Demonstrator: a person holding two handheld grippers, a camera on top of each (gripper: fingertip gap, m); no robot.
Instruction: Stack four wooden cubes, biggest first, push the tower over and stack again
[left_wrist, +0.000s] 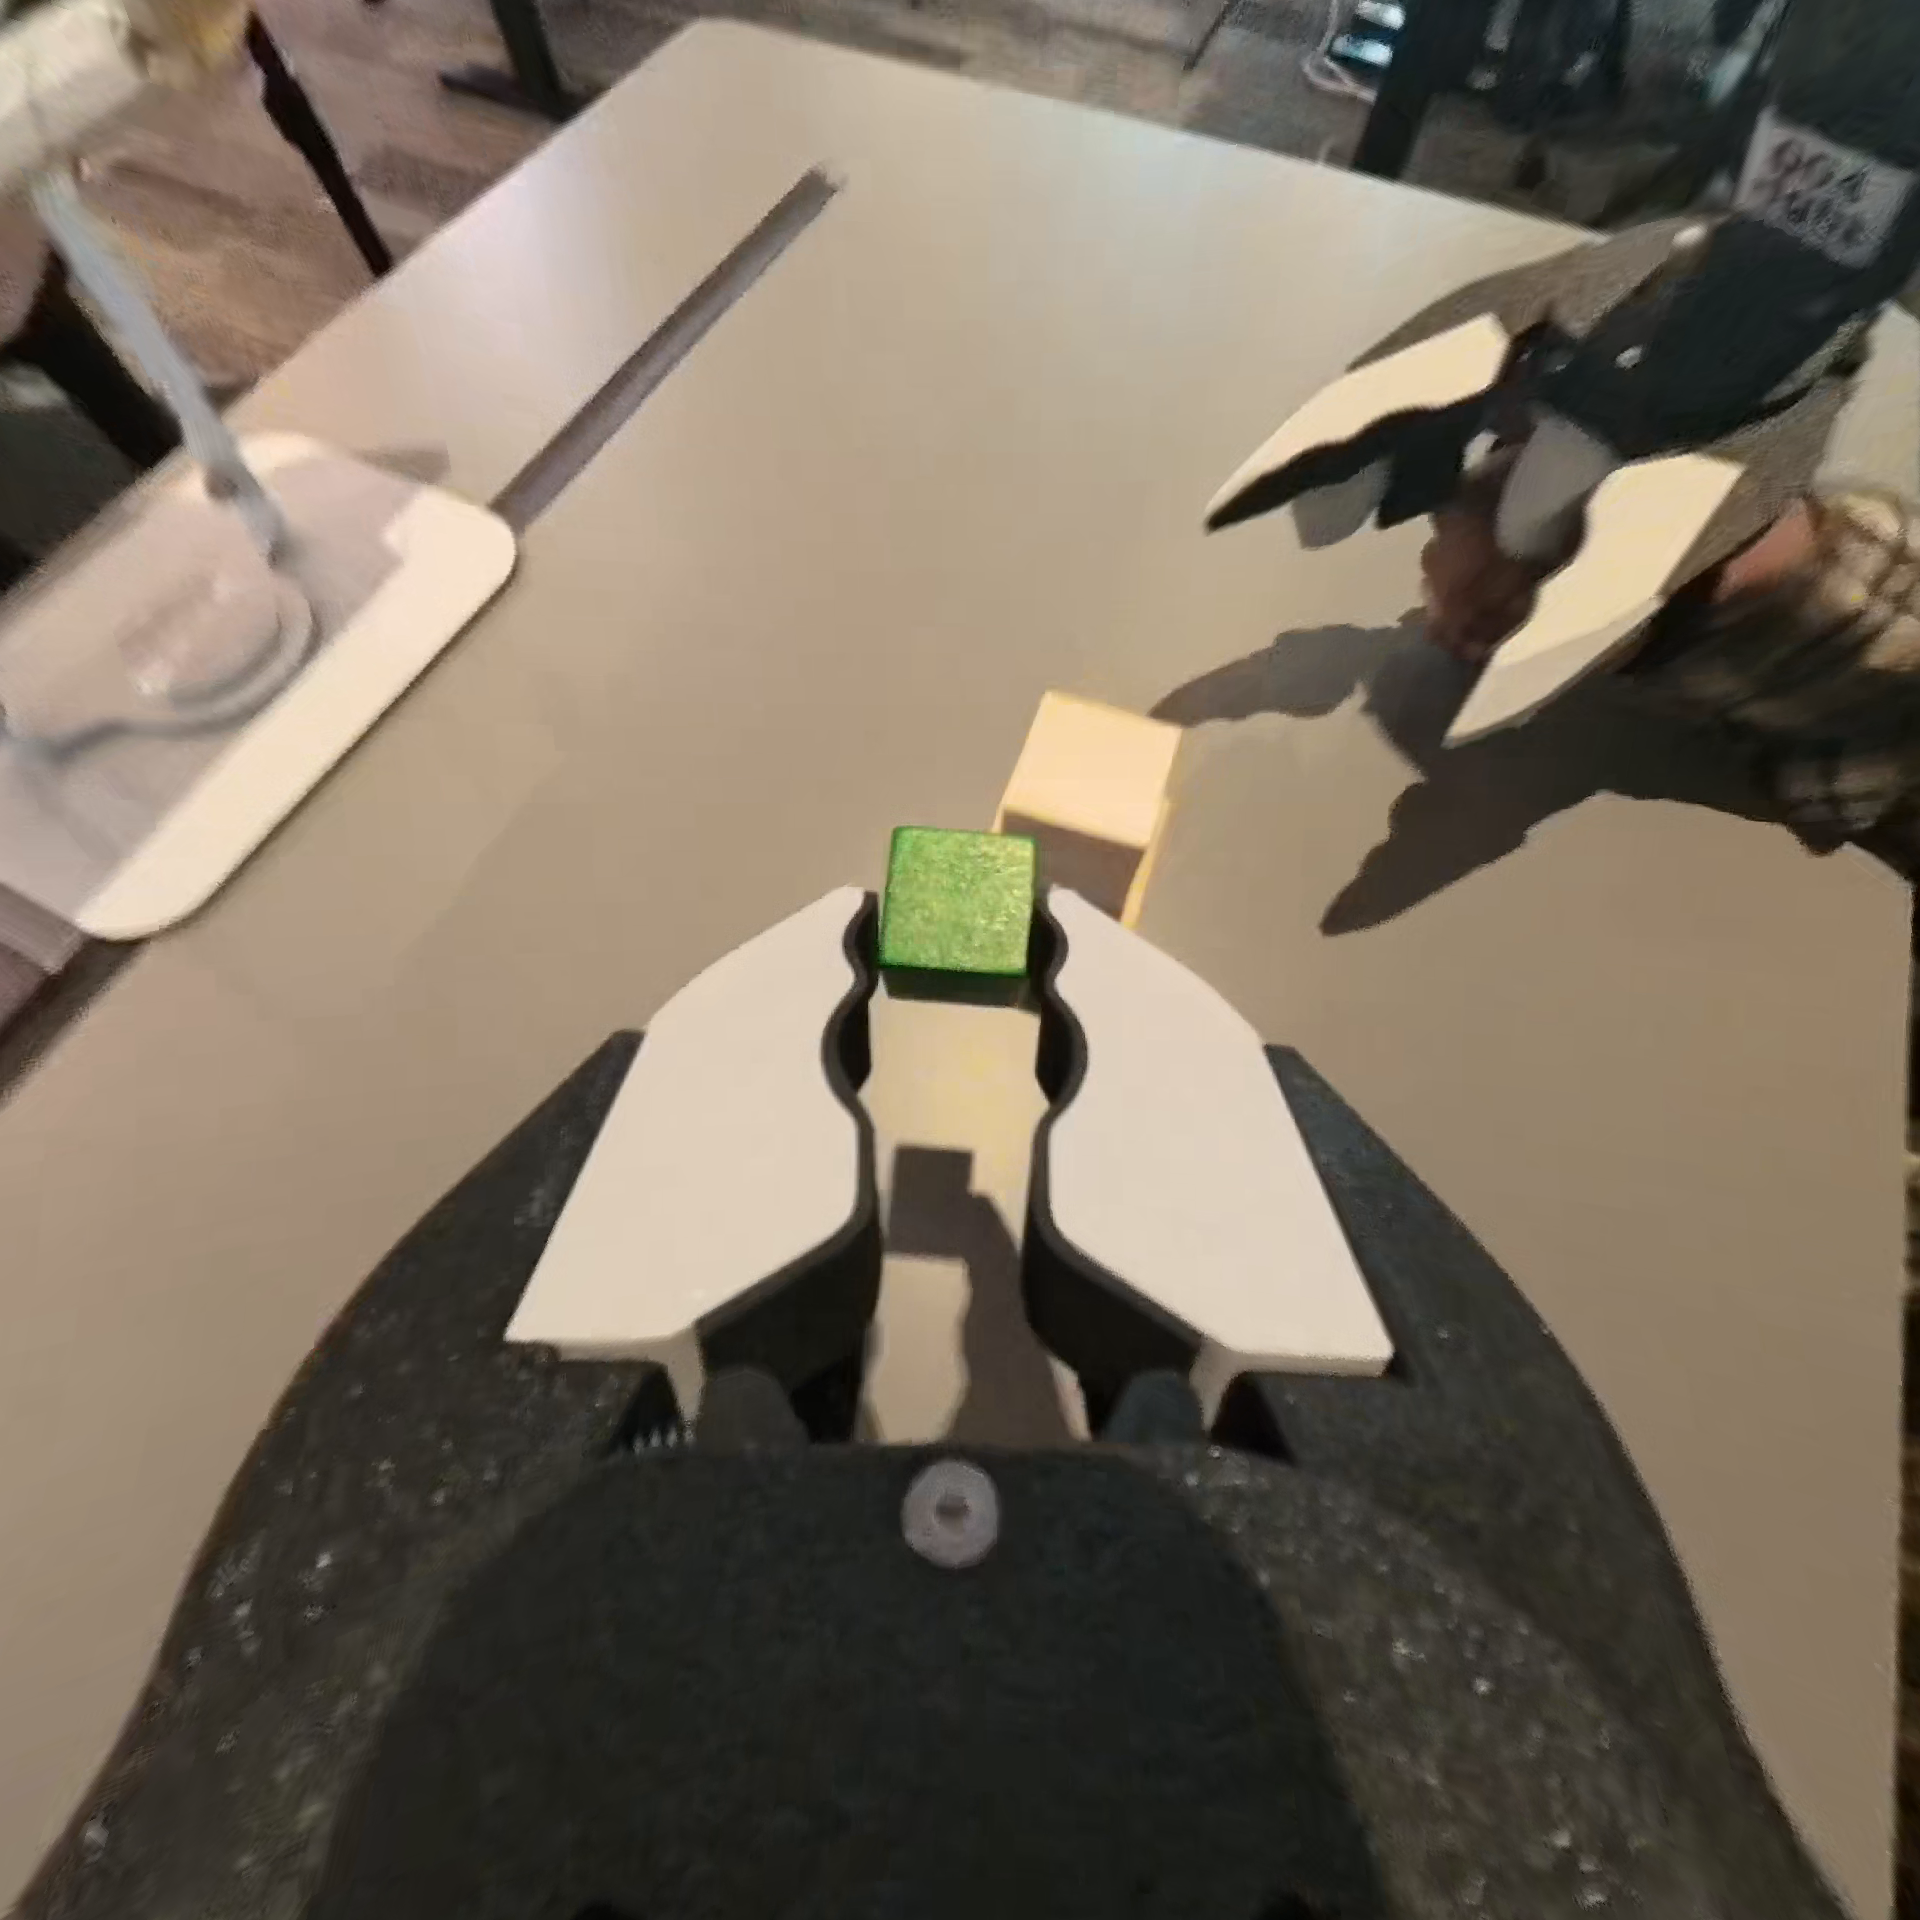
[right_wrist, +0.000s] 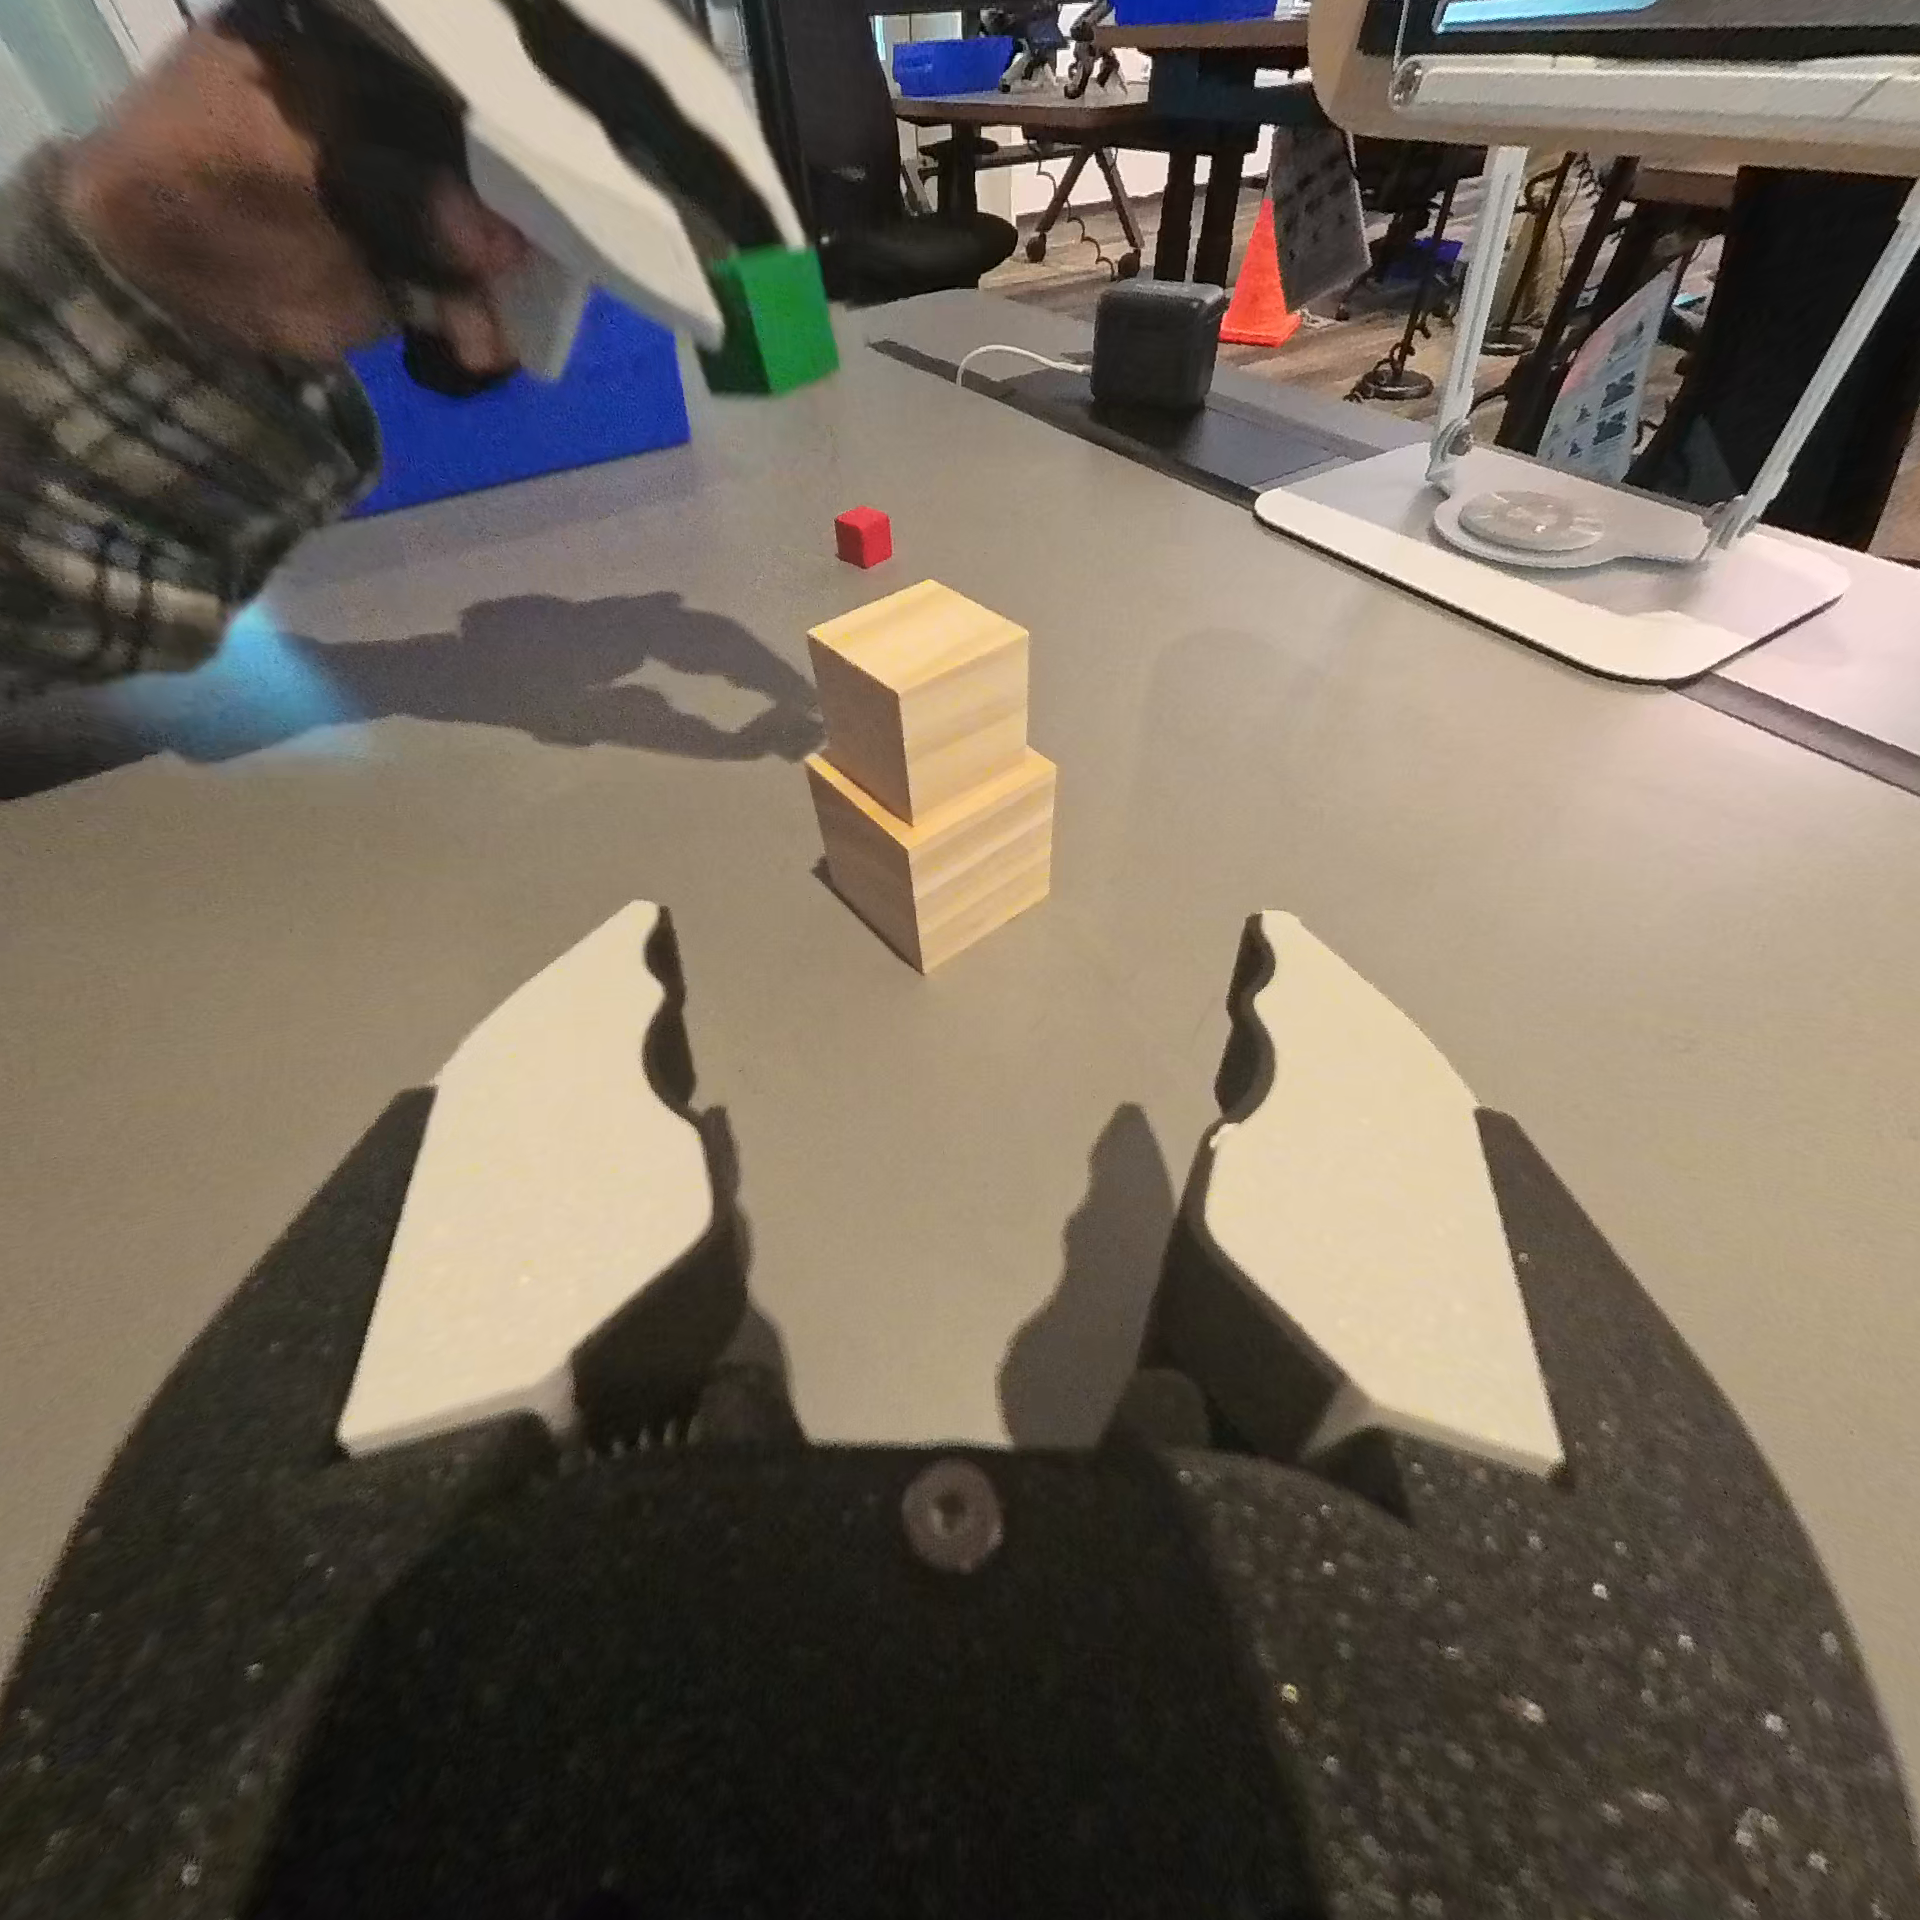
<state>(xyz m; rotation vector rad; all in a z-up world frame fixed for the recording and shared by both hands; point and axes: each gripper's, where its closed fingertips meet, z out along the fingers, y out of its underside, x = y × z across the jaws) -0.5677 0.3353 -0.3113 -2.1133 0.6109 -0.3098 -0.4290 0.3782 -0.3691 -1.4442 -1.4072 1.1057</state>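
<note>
My left gripper (left_wrist: 956, 914) is shut on a green cube (left_wrist: 958, 900) and holds it in the air above the table, just short of the wooden tower. In the right wrist view the green cube (right_wrist: 774, 317) hangs high at the left in the left gripper (right_wrist: 748, 301). Two plain wooden cubes are stacked: a larger one (right_wrist: 940, 857) at the bottom and a smaller one (right_wrist: 920, 691) on it, turned slightly. The stack (left_wrist: 1091, 800) shows from above in the left wrist view. A small red cube (right_wrist: 862, 536) lies behind the tower. My right gripper (right_wrist: 956, 935) is open and empty, short of the tower; it also shows in the left wrist view (left_wrist: 1340, 623).
A blue block (right_wrist: 520, 405) lies at the far left of the grey table (right_wrist: 1351, 935). A white stand base (right_wrist: 1558, 582) sits at the right edge, also in the left wrist view (left_wrist: 312, 675). A dark box (right_wrist: 1155, 348) with a white cable stands at the back by a cable slot.
</note>
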